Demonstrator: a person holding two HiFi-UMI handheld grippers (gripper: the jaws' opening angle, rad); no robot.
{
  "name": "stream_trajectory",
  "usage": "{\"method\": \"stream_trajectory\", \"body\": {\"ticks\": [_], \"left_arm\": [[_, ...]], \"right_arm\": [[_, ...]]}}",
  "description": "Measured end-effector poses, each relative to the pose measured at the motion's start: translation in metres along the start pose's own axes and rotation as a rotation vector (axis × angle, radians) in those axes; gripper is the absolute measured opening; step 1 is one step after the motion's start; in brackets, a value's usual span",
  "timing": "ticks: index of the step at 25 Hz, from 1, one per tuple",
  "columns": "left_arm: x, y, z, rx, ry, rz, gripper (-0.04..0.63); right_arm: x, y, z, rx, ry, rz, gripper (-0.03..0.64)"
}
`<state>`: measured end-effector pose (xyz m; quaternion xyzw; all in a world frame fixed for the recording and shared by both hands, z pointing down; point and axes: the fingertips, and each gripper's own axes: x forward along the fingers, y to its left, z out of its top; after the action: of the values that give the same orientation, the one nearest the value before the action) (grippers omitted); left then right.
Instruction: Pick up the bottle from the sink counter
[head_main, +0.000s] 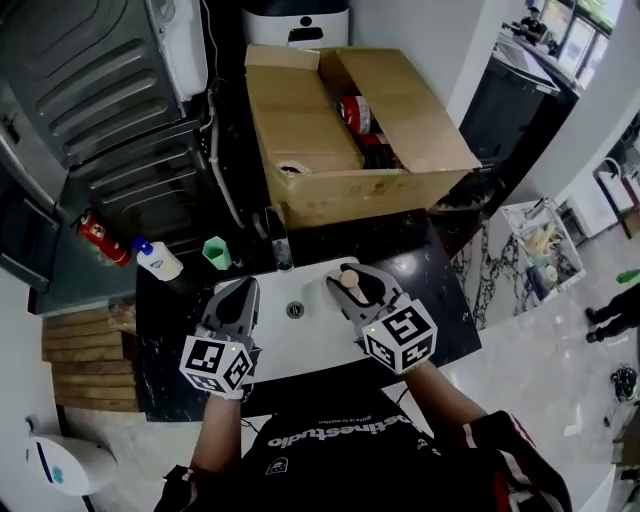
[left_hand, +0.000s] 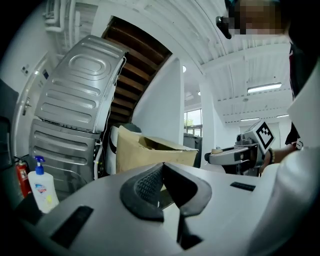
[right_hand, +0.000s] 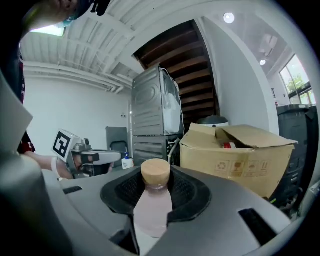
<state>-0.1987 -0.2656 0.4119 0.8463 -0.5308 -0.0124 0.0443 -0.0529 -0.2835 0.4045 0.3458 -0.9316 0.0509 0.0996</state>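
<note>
You are pinching the bottle (right_hand: 152, 202) between the jaws of the right gripper (head_main: 352, 281). The pads are pressing on its pale pink body just below the cork-coloured cap (right_hand: 155, 172), which is sticking up above them. The bottle is standing upright in that grip, hanging over the far rim of the white sink basin (head_main: 300, 335) rather than resting on the bench (head_main: 445, 300).

The left gripper (head_main: 240, 287) is hovering beside it at the same level, well apart from the bottle, with its jaws pressed together at the tips and nothing between them. The basin is lying open between the two grippers.

Just beyond the jaws, the faucet (head_main: 278, 240) is standing at the back of the basin. Behind it an open cardboard box (head_main: 330, 140) is filling most of the far side of the bench. The bench's right edge is running close by the right gripper, with pale floor (head_main: 540, 350) opening out past it.

To the left, a green cup (head_main: 216, 252), a pump dispenser (head_main: 158, 258) and a red extinguisher (head_main: 103, 238) are sitting clear of both grippers.
</note>
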Motion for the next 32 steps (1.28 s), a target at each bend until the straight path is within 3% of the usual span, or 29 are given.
{"method": "stream_trajectory", "body": {"ticks": [6,15,32], "left_arm": [[-0.025,0.018,0.016,0.032,-0.016,0.028,0.015],[-0.029,0.012,0.024,0.076,-0.024,0.024,0.015],[-0.024,-0.002,0.026,0.061,-0.029,0.007,0.015]], "right_arm": [[-0.004,0.027,0.015,-0.001,-0.027,0.009,0.158],[-0.011,0.034,0.019,-0.015,-0.044,0.009,0.158],[-0.02,0.032,0.023,-0.027,-0.046,0.021,0.158]]}}
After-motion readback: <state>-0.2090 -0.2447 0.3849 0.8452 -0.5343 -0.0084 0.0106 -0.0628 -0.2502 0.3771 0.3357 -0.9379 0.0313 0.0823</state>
